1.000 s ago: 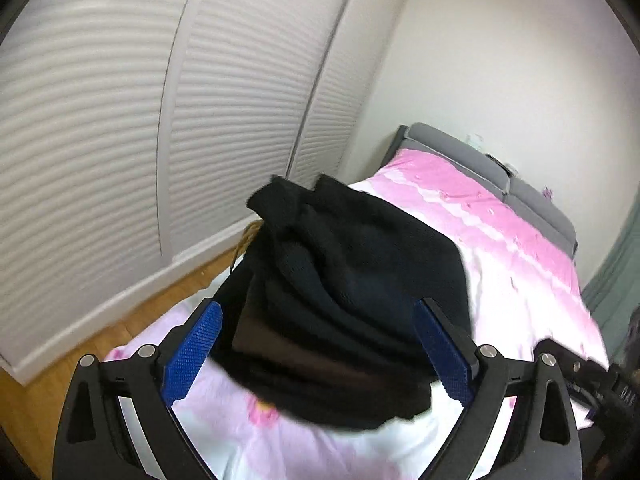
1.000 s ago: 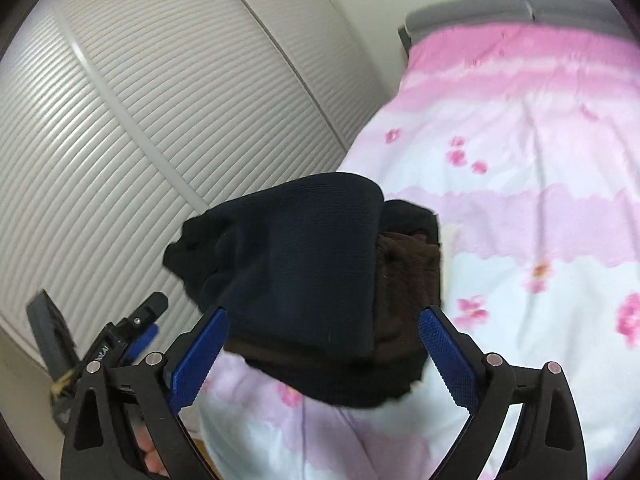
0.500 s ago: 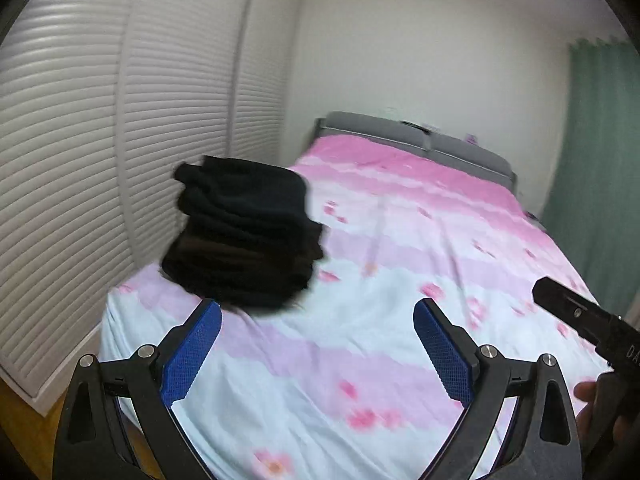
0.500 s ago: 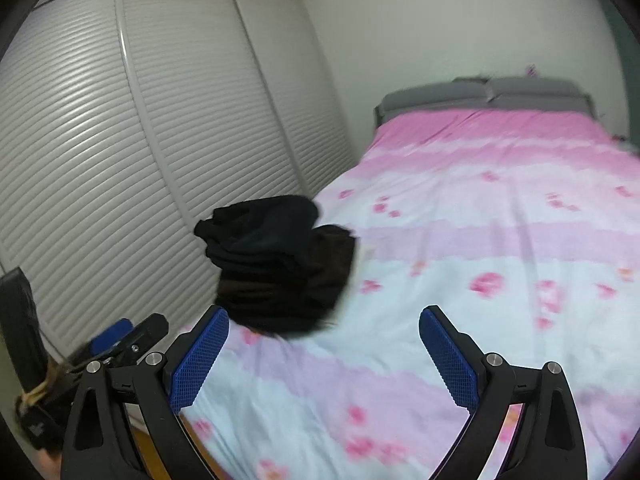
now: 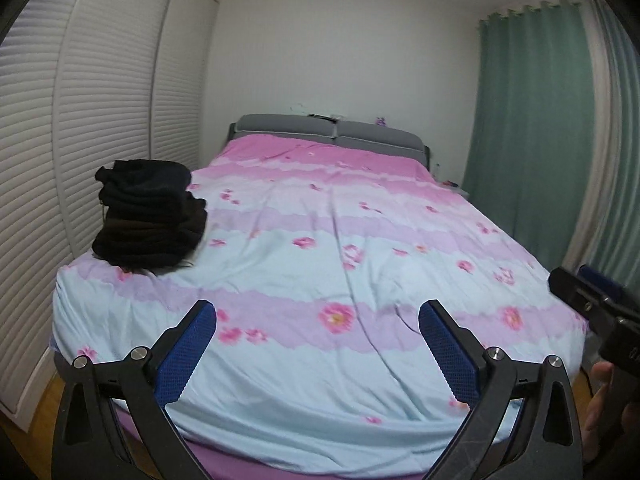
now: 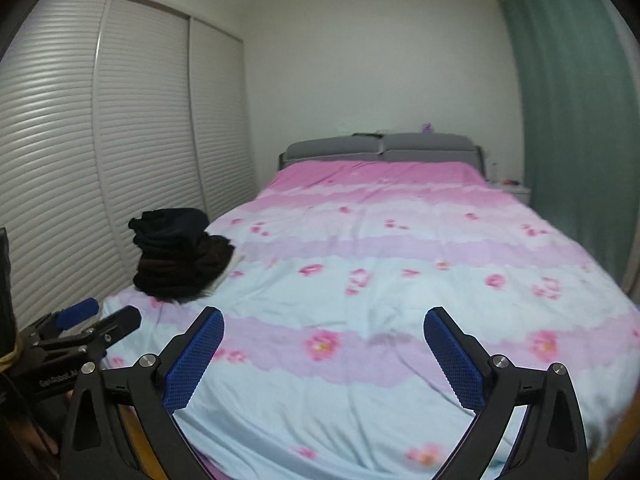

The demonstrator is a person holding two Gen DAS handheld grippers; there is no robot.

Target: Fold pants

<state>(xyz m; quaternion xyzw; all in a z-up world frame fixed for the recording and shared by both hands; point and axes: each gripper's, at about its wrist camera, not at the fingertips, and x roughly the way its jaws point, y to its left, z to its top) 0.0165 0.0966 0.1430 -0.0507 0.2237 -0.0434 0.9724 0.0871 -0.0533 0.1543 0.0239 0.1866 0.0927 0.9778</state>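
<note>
Evidently done: folded pants point(image 5: 150, 216) stacked at the bed point(image 5: 340, 380) corner, off the folding area; left gripper point(image 5: 318, 354) and right gripper point(image 6: 324, 354) released, empty.

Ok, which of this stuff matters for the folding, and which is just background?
Job:
- stack of folded dark pants
- bed
- left hand-held gripper, open
- right hand-held gripper, open

Background:
- louvred wardrobe doors
- green curtain
- grey headboard
</note>
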